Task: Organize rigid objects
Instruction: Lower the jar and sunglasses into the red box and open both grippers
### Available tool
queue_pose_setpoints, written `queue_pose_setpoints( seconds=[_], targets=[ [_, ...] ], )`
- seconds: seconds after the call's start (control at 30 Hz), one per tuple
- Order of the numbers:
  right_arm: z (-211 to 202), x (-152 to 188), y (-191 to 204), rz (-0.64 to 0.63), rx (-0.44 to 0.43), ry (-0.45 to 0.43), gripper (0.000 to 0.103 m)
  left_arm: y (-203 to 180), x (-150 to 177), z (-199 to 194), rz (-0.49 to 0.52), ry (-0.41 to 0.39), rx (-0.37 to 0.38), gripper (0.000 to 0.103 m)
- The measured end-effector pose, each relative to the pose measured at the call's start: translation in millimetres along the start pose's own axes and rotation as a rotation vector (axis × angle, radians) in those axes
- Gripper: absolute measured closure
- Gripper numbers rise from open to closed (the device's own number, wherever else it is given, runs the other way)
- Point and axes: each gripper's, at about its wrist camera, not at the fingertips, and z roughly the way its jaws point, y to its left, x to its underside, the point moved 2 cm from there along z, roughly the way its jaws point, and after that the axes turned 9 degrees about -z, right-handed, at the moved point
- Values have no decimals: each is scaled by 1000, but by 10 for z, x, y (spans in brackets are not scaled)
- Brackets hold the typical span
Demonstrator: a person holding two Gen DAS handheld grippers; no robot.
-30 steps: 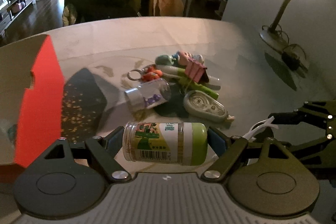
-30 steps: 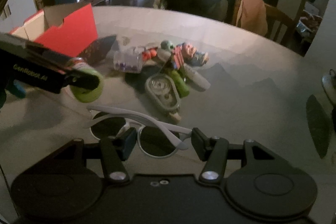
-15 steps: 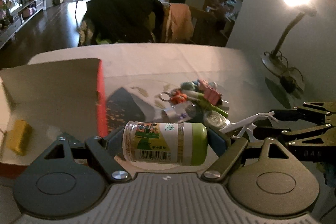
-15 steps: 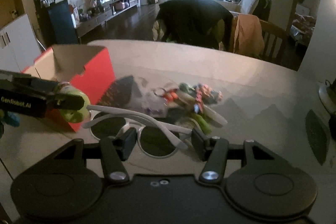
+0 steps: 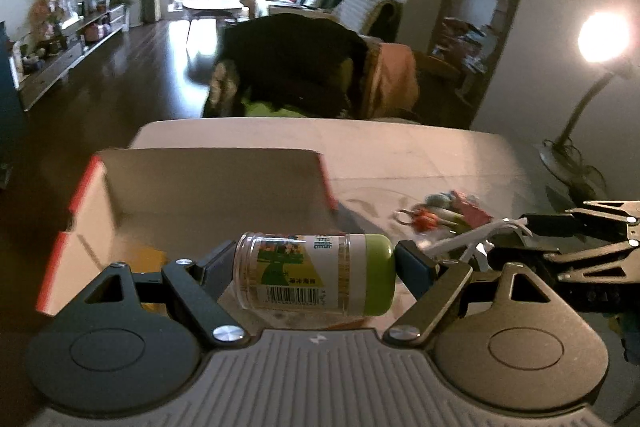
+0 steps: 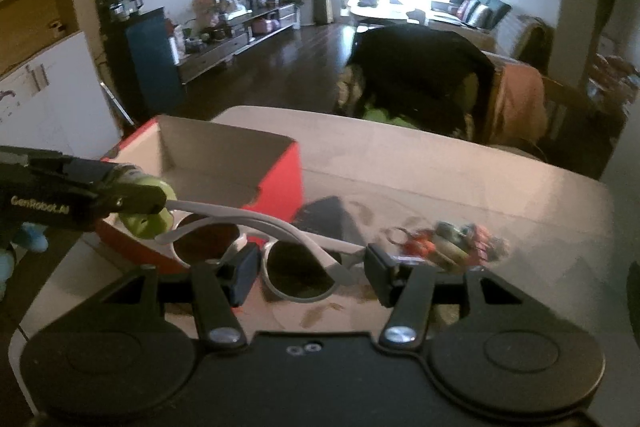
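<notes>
In the left wrist view we see our left gripper [image 5: 315, 269] clamped on a small jar [image 5: 316, 275] with a green cap, lying crosswise at lower centre of the frame: one pad presses its clear bottom end, the other its cap. The jar carries a printed label with a barcode. Behind it, in the left half of the frame, stands an open red box [image 5: 192, 187] with a pale inside; a yellow item [image 5: 146, 259] shows in it just behind the left finger, though we cannot tell what it is. At the right edge of that view the right gripper [image 5: 520, 239] comes in, with white sunglasses arms poking out of it.

In the right wrist view our right gripper [image 6: 306, 269] is closed on white sunglasses [image 6: 296, 275] at lower centre: its pads press either side of one dark lens, and the folded arms sweep toward the upper left of the frame. The second lens lies left of the left pad, in front of the red box's near wall.

A blurred pile of small items [image 6: 444, 245] lies on the pale table [image 6: 480, 187] at centre right of the right wrist view, well apart from both grippers. A dark flat patterned object [image 6: 324, 219] lies beside the box's right wall. In the background stand a chair [image 6: 420, 75] draped in dark clothing and a lit lamp [image 5: 600, 39] at the right of the left view.
</notes>
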Motion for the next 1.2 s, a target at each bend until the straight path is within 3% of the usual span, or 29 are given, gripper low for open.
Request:
queue_pose_setpoints(
  seconds=[0.3,0.53,1.2],
  targets=[
    [316,-333,578,-72,-15,2,46,692,-254,6,-48,-8,-69,18],
    [602,-501,906,-116,-8,29,46,1030,-395,157,-32,3,-111,18],
    [1549,-575,1452,-260,3,199,47,1276,-523,1174,52,152,-137,18]
  ],
)
